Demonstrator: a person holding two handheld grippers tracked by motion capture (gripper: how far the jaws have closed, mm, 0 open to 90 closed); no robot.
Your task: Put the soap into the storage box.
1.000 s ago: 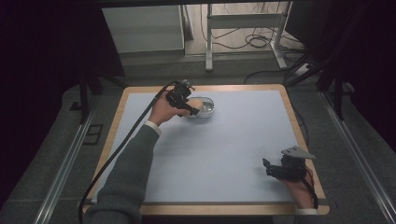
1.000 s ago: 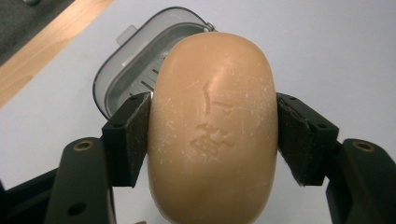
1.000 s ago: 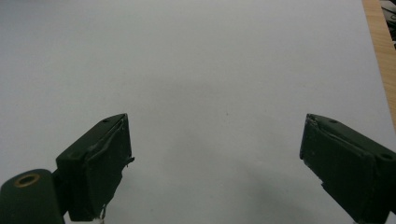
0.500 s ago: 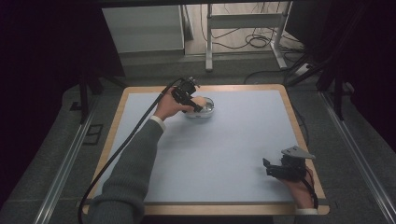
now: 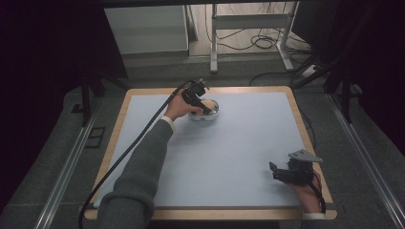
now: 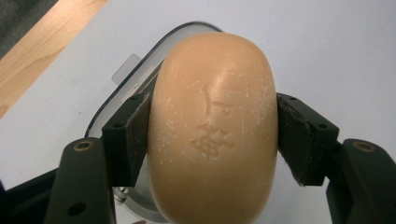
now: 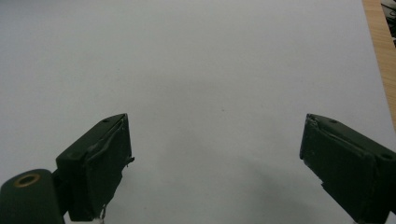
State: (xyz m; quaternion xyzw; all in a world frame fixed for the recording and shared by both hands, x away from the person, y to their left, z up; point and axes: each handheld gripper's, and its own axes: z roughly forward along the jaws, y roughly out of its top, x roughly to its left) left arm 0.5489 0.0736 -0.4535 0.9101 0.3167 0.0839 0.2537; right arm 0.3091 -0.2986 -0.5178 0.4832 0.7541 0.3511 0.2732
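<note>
A tan oval bar of soap (image 6: 212, 126) with a stamped mark fills the left gripper view, and my left gripper (image 6: 212, 135) is shut on its sides. Beneath it lies a clear soap dish (image 6: 135, 79) with a pale rim. From above, my left gripper (image 5: 206, 109) hovers over that dish (image 5: 210, 116) near the table's far edge, left of centre. My right gripper (image 5: 275, 171) rests at the near right corner with a grey plate on top. In its own view the right gripper (image 7: 217, 158) stands open over bare white surface.
The table (image 5: 229, 143) has a white top with a wooden border. Behind it stand a white cabinet (image 5: 145, 29) and a metal frame (image 5: 248, 24) with cables on the floor. A black cable (image 5: 129, 148) trails from my left gripper along the sleeve.
My left hand has moved right and slightly down with the soap, ending over the dish. The right hand has stayed still.
</note>
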